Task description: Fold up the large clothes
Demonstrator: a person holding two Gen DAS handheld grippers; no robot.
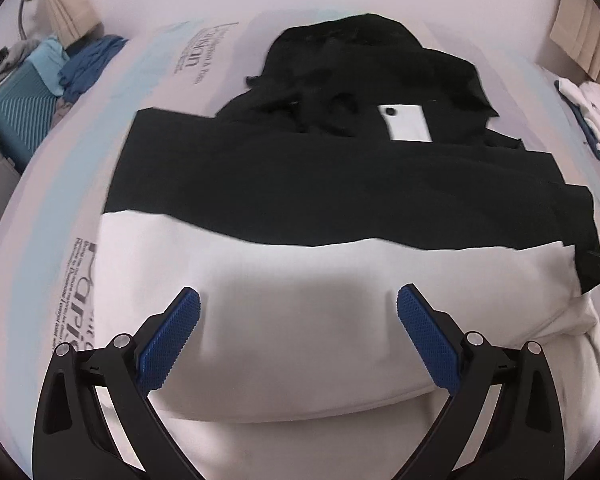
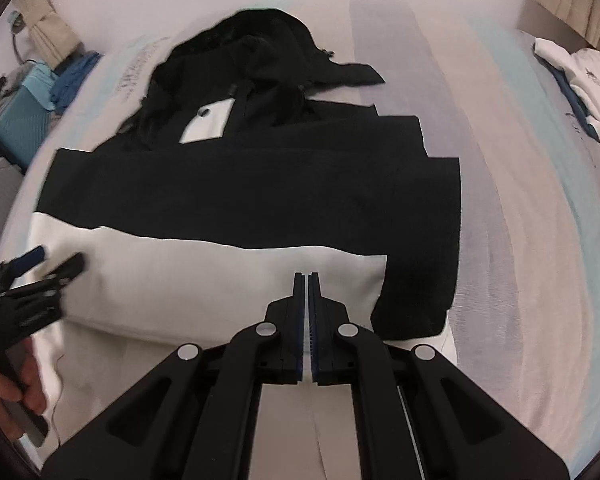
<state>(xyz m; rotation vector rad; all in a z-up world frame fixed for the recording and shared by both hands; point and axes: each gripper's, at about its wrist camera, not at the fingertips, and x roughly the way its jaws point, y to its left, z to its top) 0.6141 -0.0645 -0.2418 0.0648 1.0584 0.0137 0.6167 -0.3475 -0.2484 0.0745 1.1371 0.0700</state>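
A large hooded garment, black on top [image 1: 320, 192] with a broad white lower band [image 1: 300, 320], lies spread on the mattress; its hood [image 1: 360, 52] is at the far end, and a white patch [image 1: 406, 123] sits on the chest. My left gripper [image 1: 298, 292] hangs open over the white band with nothing between its blue pads [image 1: 172, 336]. In the right wrist view the garment [image 2: 260, 200] fills the middle. My right gripper [image 2: 308, 276] is shut above the white band's [image 2: 200, 288] near right part; no cloth shows between its fingers. The left gripper [image 2: 56, 260] appears at the left edge, held by a hand [image 2: 12, 392].
The mattress [image 1: 192, 52] has pale blue stripes and printed text. A teal suitcase [image 1: 16, 108] and blue clothes [image 1: 88, 64] lie at the far left. Folded white clothes [image 2: 588, 88] sit at the far right. Beige curtains [image 1: 68, 4] hang behind.
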